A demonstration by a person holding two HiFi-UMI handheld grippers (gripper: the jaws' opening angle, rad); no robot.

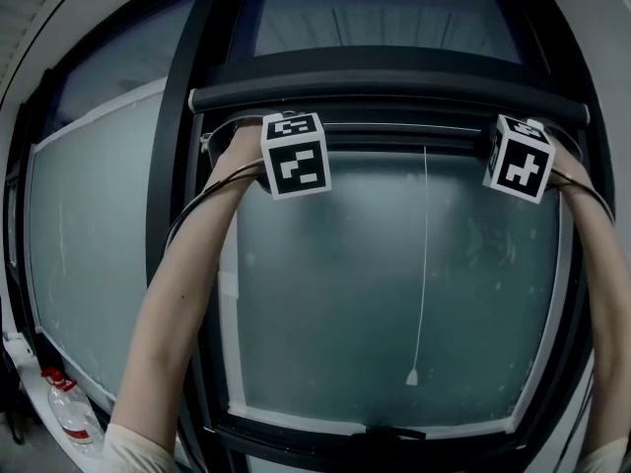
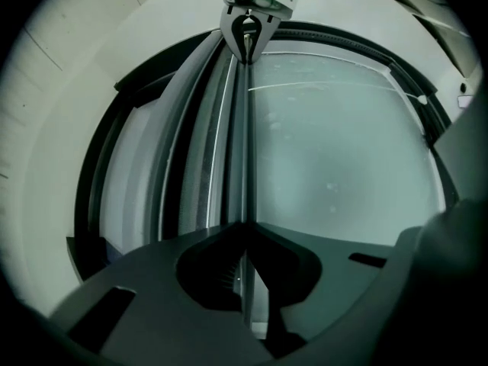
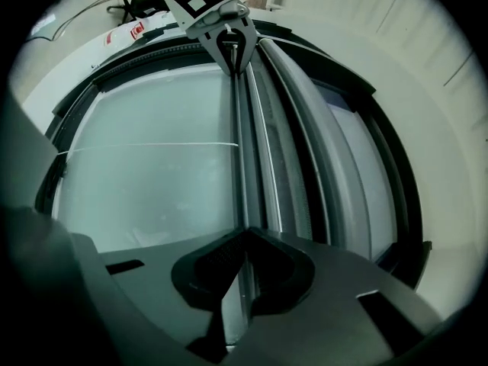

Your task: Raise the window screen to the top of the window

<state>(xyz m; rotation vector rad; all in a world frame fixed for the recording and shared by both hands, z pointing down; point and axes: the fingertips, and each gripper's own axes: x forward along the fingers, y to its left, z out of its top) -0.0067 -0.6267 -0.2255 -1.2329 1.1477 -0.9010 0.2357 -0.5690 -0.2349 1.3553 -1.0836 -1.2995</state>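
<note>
The window screen's thin dark bottom rail [image 1: 404,134] sits high on the window, just under the dark roller housing [image 1: 389,92]. My left gripper [image 1: 293,138] is shut on the rail's left end and my right gripper [image 1: 513,141] on its right end; marker cubes hide the jaws in the head view. In the left gripper view the jaws [image 2: 245,226] pinch the rail's edge [image 2: 245,143], which runs up to the other gripper [image 2: 248,46]. The right gripper view shows the same: jaws [image 3: 245,233] closed on the rail [image 3: 242,151], with the left gripper [image 3: 231,52] at the far end.
Frosted glass [image 1: 394,294] fills the dark window frame [image 1: 182,225] below the rail. A white pull cord [image 1: 424,264] hangs down the pane to a small weight [image 1: 412,376]. A plastic bottle with a red cap [image 1: 69,407] stands at lower left. A handle [image 1: 394,432] sits on the bottom sash.
</note>
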